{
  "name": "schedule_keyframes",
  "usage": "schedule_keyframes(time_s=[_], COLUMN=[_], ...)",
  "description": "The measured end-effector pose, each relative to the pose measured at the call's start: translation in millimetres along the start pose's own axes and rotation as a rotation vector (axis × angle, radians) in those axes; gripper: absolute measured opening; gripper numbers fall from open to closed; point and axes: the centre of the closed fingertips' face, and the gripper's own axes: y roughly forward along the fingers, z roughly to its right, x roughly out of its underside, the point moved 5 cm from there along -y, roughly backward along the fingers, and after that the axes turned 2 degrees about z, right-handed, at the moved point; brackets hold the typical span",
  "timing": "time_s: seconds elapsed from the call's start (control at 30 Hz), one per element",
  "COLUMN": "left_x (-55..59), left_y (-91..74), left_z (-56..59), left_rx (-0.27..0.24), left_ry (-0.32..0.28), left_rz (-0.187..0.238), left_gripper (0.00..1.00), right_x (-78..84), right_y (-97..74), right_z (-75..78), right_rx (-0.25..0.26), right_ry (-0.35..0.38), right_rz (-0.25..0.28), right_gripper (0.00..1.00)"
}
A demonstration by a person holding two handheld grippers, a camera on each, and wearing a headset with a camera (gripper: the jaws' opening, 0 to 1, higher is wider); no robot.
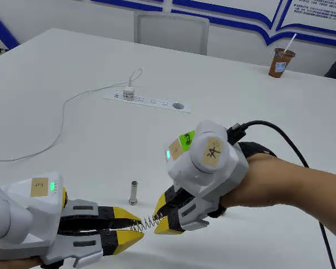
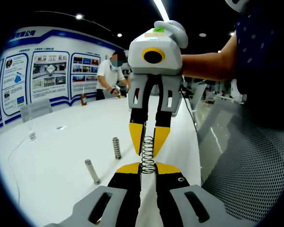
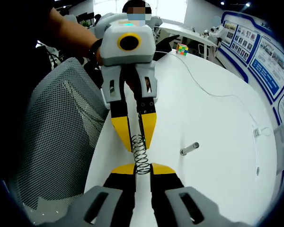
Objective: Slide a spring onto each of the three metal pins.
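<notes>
A small wire spring (image 1: 148,222) spans the gap between my two grippers near the table's front edge. My left gripper (image 1: 135,230) comes in from the bottom left and is shut on one end of it. My right gripper (image 1: 162,216) faces it and pinches the other end. In the left gripper view the spring (image 2: 147,153) rises from my left gripper (image 2: 146,169) into the right gripper (image 2: 149,137). In the right gripper view the spring (image 3: 139,153) runs from my right gripper (image 3: 142,169) to the left gripper (image 3: 135,135). A bare metal pin (image 1: 134,192) stands just behind them. Another pin (image 2: 117,147) carries a spring.
A white power strip (image 1: 148,102) with a plug and a trailing cable lies mid-table. A drink cup with a straw (image 1: 281,61) stands far right, and a chair (image 1: 171,31) is behind the table. A mesh chair (image 2: 236,156) sits by the table's edge. A colour cube (image 3: 181,48) lies farther off.
</notes>
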Motion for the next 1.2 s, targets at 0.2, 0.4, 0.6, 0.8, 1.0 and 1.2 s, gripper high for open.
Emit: schedule_keyframes(time_s=[0.2, 0.4, 0.6, 0.8, 1.0, 1.2], left_x=[0.9, 1.5, 1.2, 1.9, 4.1, 8.2], left_y=[0.8, -0.7, -0.8, -0.5, -0.9, -5.0], left_z=[-1.2, -2.2, -2.7, -3.9, -6.1, -10.3], left_rx=[-0.005, -0.013, -0.021, -0.024, -0.038, -0.063], left_ry=[-0.002, -0.003, -0.003, -0.005, -0.009, -0.028], left_rz=[0.000, 0.001, 0.004, 0.008, 0.006, -0.005], left_gripper=[0.11, 0.11, 0.11, 0.11, 0.15, 0.28], right_x=[-15.4, -25.2, -34.3, -37.4, -37.3, -36.8], right_y=[-4.8, -3.3, -1.9, -0.4, 1.0, -1.3], right_z=[-0.5, -1.6, -1.3, -0.5, 3.4, 9.2], right_rx=[0.003, -0.008, -0.013, -0.014, -0.007, 0.006], right_ry=[-0.007, -0.017, -0.023, -0.027, -0.022, -0.017], right_rz=[0.031, 0.041, 0.055, 0.050, 0.035, 0.028], right_gripper=[0.12, 0.12, 0.12, 0.12, 0.12, 0.12])
